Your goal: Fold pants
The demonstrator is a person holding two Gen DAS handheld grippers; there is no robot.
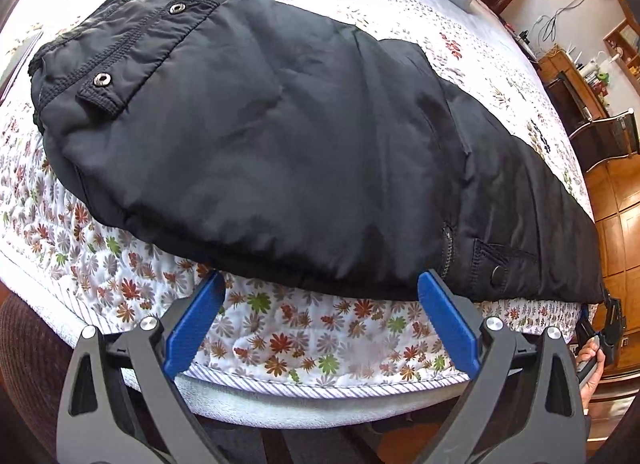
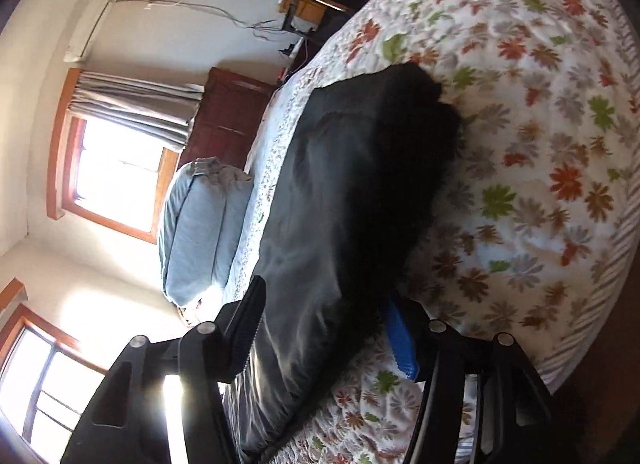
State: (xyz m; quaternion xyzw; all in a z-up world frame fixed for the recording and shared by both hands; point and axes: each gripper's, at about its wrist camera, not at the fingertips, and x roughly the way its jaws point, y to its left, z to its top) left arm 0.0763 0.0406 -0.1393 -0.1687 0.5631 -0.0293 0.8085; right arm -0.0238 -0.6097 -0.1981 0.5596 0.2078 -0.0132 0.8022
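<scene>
Black padded pants (image 1: 280,135) lie spread across a bed with a floral quilt (image 1: 304,336). Two metal snaps show at the waistband on the upper left. My left gripper (image 1: 320,284) is open, its blue fingers (image 1: 196,324) on the quilt with the tips at the pants' near edge. In the right wrist view the pants (image 2: 328,199) run between the fingers of my right gripper (image 2: 324,312), which is open around the fabric edge; one blue pad (image 2: 400,348) shows below the cloth. The right gripper also shows at the pants' right end in the left wrist view (image 1: 608,328).
A folded grey-blue duvet (image 2: 200,232) lies at the head of the bed by a dark wooden headboard (image 2: 228,115). Wooden cabinets and shelves (image 1: 616,232) stand to the right of the bed. Windows with curtains (image 2: 120,167) are behind. The bed edge (image 1: 320,404) is close below my left gripper.
</scene>
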